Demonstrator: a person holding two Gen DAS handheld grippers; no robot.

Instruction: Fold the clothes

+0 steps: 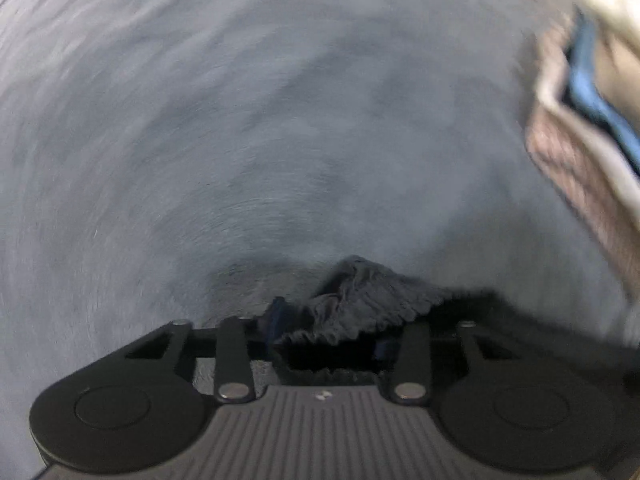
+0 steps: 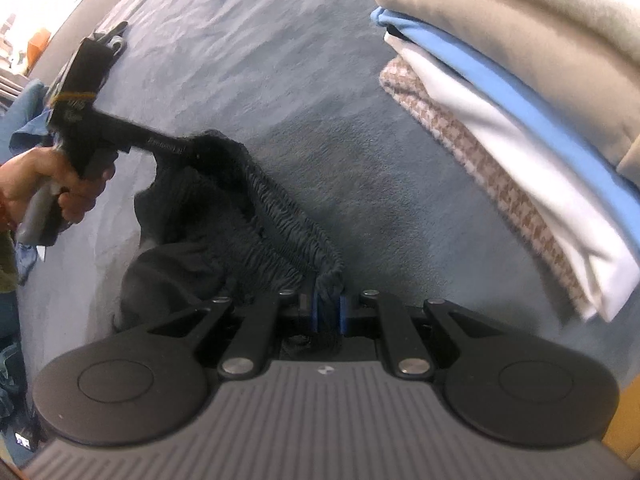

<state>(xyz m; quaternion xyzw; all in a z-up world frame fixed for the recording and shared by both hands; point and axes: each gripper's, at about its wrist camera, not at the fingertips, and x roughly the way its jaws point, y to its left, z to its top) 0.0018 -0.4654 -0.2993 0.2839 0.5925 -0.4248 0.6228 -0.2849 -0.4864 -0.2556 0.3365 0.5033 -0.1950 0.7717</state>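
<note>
A dark navy garment with a ribbed elastic waistband hangs between my two grippers above the blue-grey plush surface. My right gripper is shut on one end of the waistband, the cloth pinched between its blue pads. My left gripper, seen in the right wrist view in a hand, holds the other end. In the blurred left wrist view the left gripper has the waistband bunched between its fingers.
A stack of folded clothes lies at the right: beige on top, then blue, white, and a brown houndstooth piece below. It shows blurred in the left wrist view. Blue cloth lies at the far left.
</note>
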